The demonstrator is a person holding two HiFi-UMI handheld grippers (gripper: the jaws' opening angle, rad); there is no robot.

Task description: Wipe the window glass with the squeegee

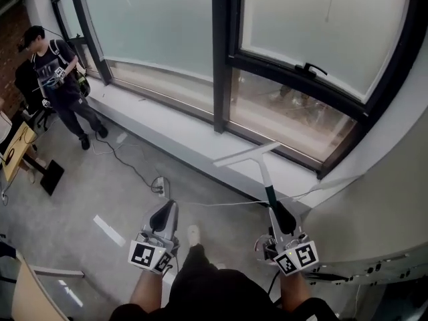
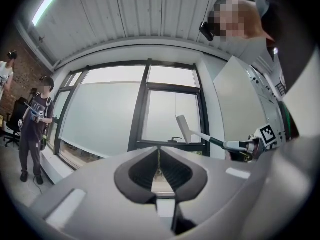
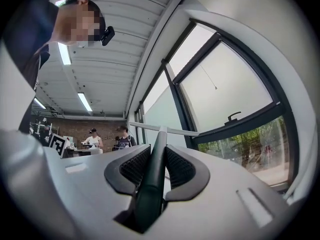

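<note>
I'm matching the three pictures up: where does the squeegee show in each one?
Head view: squeegee lower centre-right, rising from the right gripper.
Left gripper view: right of centre, blade end toward the left.
Right gripper view: dead centre, handle clamped between the jaws.
Shared landmark: the black window latch.

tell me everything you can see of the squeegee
The squeegee is T-shaped: a pale straight blade bar, a thin pale neck and a dark green handle. The right gripper holds it, jaws shut on the handle. It points toward the window glass, with the blade above the sill and seemingly short of the pane.
</note>
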